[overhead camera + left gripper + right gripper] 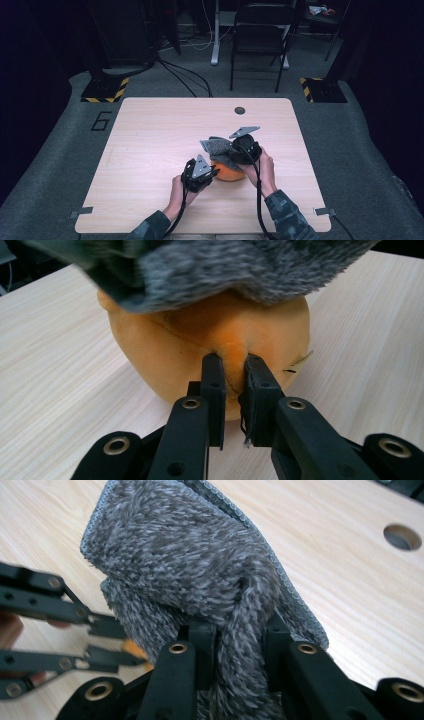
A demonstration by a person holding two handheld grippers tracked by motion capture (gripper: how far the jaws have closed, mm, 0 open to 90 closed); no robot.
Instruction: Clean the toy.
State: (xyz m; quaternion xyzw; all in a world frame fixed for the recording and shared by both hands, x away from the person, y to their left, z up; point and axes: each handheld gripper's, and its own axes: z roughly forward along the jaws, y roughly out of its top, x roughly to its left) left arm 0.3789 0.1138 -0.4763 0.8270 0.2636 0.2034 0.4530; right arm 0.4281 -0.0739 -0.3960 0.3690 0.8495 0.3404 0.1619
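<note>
My desk [150, 145] sits evenly lit from above while the room around it stays dim; the grey cloth [240, 265] near my left camera blurs.

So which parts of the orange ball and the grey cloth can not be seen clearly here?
- Orange ball: its top, left gripper view, covered by the grey cloth.
- Grey cloth: its lower end, right gripper view, behind the right tool.
- Ball in the high view: too small, partly under cloth and left tool.
</note>
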